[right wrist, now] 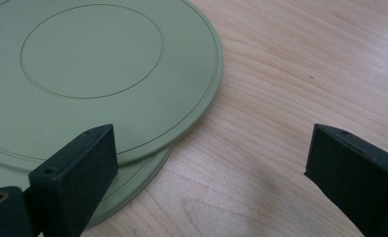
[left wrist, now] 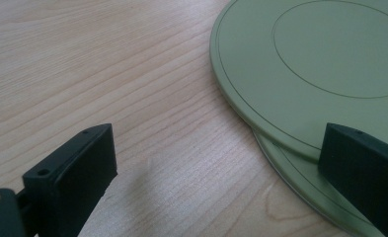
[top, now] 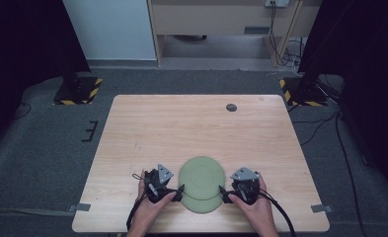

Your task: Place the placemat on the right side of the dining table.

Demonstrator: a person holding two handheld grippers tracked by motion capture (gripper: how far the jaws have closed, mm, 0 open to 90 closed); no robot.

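Two flat green plates lie stacked on the wooden table (top: 196,123) near its front edge, the top plate (top: 202,177) shifted a little farther back than the bottom plate (top: 201,204). My left gripper (top: 177,191) is open at the stack's left edge. In the left gripper view (left wrist: 216,163) its right jaw hangs over the rim of the top plate (left wrist: 310,64) and the bottom plate (left wrist: 300,187). My right gripper (top: 224,193) is open at the stack's right edge. In the right gripper view (right wrist: 211,163) its left jaw sits over the top plate (right wrist: 93,74) and the bottom plate (right wrist: 132,182).
A small dark round disc (top: 231,107) sits at the table's far edge. Black stands with yellow-striped bases (top: 78,89) flank the far corners on the grey carpet. Cables trail from both grippers off the front edge.
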